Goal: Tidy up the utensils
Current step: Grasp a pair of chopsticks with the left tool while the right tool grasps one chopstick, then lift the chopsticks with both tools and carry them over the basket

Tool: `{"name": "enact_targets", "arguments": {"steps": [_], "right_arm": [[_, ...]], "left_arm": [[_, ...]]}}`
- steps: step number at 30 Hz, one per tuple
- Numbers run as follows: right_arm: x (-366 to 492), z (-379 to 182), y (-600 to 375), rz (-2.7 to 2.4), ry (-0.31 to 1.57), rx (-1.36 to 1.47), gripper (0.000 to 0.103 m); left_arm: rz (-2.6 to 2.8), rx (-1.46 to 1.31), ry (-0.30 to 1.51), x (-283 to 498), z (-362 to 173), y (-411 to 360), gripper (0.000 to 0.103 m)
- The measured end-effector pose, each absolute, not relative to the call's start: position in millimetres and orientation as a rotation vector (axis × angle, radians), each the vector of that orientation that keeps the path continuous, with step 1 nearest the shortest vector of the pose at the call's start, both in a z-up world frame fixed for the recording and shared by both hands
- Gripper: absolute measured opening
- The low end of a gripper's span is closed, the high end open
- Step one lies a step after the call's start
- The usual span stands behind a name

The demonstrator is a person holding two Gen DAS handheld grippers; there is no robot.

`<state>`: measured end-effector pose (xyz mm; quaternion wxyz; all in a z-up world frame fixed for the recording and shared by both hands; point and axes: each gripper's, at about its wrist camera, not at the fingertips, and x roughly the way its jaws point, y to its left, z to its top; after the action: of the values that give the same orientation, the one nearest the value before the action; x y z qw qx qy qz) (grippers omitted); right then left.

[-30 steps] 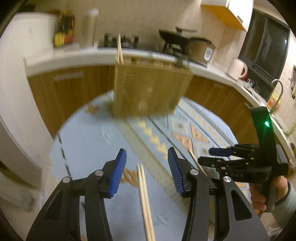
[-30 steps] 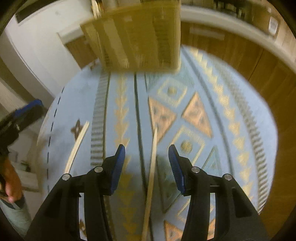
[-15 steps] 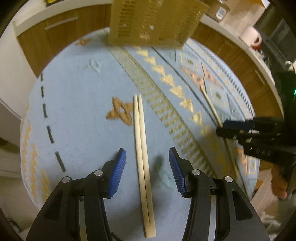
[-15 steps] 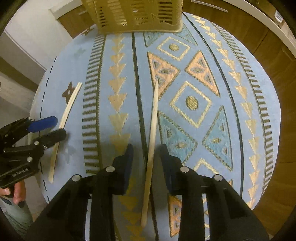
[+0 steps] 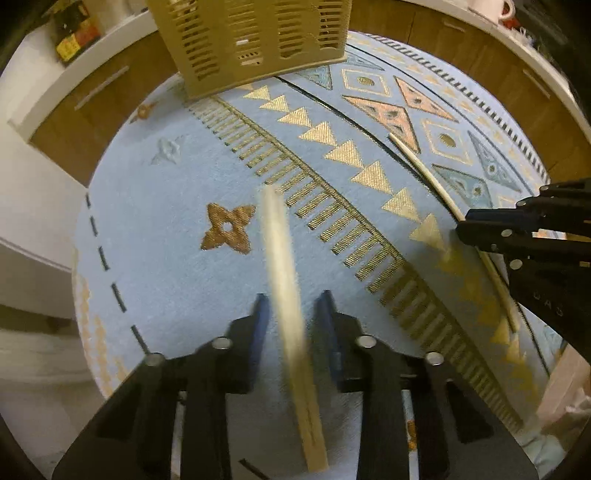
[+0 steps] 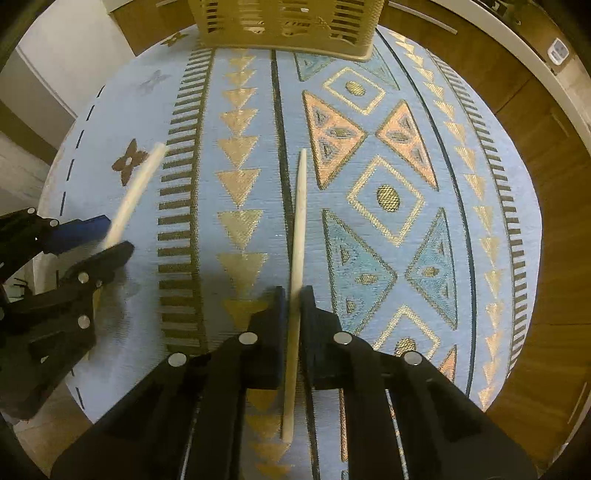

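Note:
A pair of pale wooden chopsticks (image 5: 279, 240) lies on the blue patterned tablecloth (image 5: 166, 221), blurred. It runs between the blue pads of my left gripper (image 5: 291, 304), whose jaws are closing on it. In the right wrist view, the left gripper (image 6: 112, 236) pinches the pair (image 6: 140, 177) at the table's left edge. My right gripper (image 6: 293, 295) points down, shut on a single chopstick (image 6: 300, 206) that lies lengthwise on the cloth. The left wrist view shows that gripper (image 5: 461, 225) over the same stick (image 5: 424, 166). A tan slotted utensil basket (image 6: 288, 26) stands at the far edge.
The round table's cloth (image 6: 406, 155) carries gold triangles and diamond patterns. Wooden cabinet fronts (image 6: 535, 147) under a white countertop (image 5: 92, 55) curve around the far side. White wall and floor lie off the table's left edge.
Both grippers have come down close to the cloth. The right jaws closed onto the single chopstick. The left jaws narrowed around the pair, which now looks blurred and slightly tilted.

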<state>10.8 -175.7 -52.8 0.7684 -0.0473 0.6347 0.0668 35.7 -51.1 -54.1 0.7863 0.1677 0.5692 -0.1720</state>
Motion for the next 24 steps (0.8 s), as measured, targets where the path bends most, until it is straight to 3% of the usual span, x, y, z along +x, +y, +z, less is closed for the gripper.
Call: {"name": "enact_targets", "arguments": {"steps": [11, 20, 24], "right_arm": [[5.0, -44.3, -196.6, 0.151, 1.322, -0.033, 0.004], [6.3, -11.2, -217.9, 0.205, 1.242, 0.032, 0.004], [0.4, 19.6, -218.8, 0.273, 1.120, 0.084, 0.004]], "left_arm": [[-0.419, 0.172, 1.177, 36.2, -43.6, -32.6, 0.010], [-0.427, 0.105, 1.085, 32.7, -9.0, -19.9, 0.010], [-0.439, 0.068, 0.978, 30.6, 15.6, -18.2, 0.010]]}}
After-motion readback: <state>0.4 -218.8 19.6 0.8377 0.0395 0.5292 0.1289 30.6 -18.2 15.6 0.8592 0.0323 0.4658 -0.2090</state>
